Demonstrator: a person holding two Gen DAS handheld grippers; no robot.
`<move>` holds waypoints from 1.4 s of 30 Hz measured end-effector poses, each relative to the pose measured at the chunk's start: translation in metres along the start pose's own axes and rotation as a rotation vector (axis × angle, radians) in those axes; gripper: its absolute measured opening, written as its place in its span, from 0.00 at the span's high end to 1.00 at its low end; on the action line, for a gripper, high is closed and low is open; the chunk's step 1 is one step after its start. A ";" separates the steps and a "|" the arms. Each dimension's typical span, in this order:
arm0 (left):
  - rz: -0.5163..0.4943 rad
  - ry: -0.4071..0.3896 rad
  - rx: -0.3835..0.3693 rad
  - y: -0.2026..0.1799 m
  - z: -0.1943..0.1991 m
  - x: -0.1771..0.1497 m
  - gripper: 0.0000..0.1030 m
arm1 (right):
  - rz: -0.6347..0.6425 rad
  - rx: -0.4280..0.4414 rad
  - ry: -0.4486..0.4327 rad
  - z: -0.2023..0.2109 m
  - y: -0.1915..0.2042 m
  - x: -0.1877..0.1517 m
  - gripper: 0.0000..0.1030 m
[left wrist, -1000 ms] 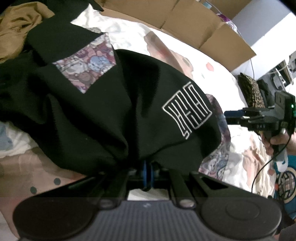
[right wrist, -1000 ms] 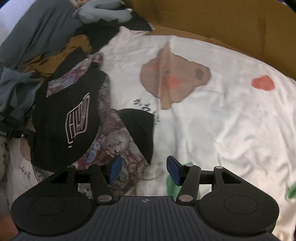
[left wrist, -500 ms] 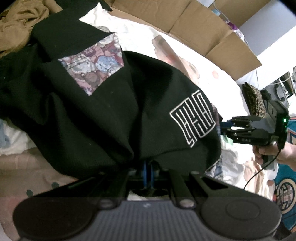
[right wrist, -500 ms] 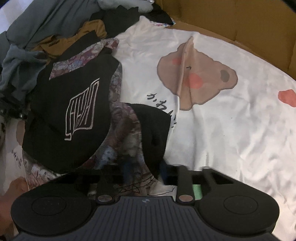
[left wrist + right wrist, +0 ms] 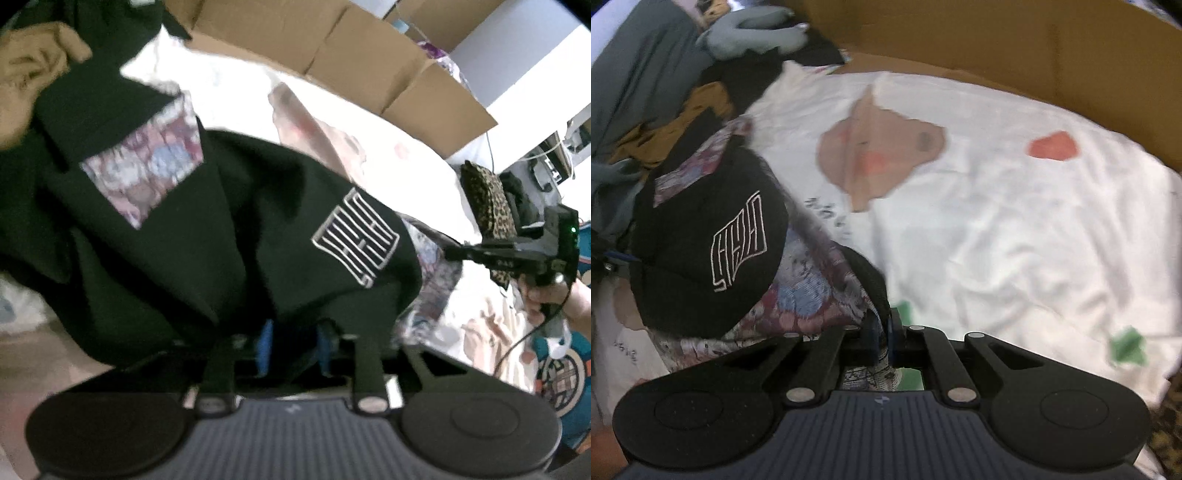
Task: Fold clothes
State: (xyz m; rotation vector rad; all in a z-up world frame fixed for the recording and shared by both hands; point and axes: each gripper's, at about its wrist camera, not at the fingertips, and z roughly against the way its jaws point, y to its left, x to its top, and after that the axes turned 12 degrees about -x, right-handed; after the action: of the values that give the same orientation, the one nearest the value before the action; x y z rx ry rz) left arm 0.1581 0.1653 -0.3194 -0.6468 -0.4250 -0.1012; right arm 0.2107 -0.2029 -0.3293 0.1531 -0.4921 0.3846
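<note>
Left wrist view showed the left gripper (image 5: 293, 345) with its blue pads (image 5: 265, 345) spread apart, black cloth of the garment (image 5: 177, 266) lying over and between them; whether the cloth was actually caught there could not be told. The black garment, with a white outlined logo (image 5: 356, 238) and a patterned pink-and-blue panel (image 5: 147, 177), was draped just ahead of the fingers and filled the middle of the frame. Far ahead to the right, the right gripper (image 5: 452, 253) reached to the garment's patterned edge, held by a person's hand (image 5: 546, 295). A leopard-print cushion (image 5: 487, 206) sat behind that gripper, and cardboard boxes (image 5: 369, 55) stood beyond the bed.

From the right wrist view, the right gripper (image 5: 882, 332) had its blue pads (image 5: 891, 334) drawn close together, pinching a fold of the garment's patterned lining (image 5: 812, 295) and black edge. The garment (image 5: 701, 236) lay ahead and to the left of the fingers, logo (image 5: 738, 243) facing up, on a white bedsheet (image 5: 1015, 240) printed with a brown bear face (image 5: 882, 155). A heap of grey and mustard clothes (image 5: 665, 110) lay farther ahead on the left, and a cardboard wall (image 5: 997, 44) ran behind the sheet.
</note>
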 end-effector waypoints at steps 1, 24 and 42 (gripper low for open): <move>-0.009 -0.018 0.025 0.000 0.004 0.002 0.46 | -0.018 -0.015 0.002 0.004 -0.006 -0.002 0.99; -0.046 -0.020 0.257 0.054 -0.054 0.081 0.33 | -0.184 -0.252 -0.016 0.039 -0.090 -0.022 0.99; -0.126 -0.104 0.012 -0.004 -0.076 0.123 0.89 | -0.353 -0.415 0.057 0.089 -0.152 -0.078 0.99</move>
State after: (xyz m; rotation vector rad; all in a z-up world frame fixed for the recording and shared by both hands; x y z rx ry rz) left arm 0.2956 0.1204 -0.3208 -0.6150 -0.5661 -0.1848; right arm 0.1693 -0.3881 -0.2970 -0.1724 -0.4685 -0.0621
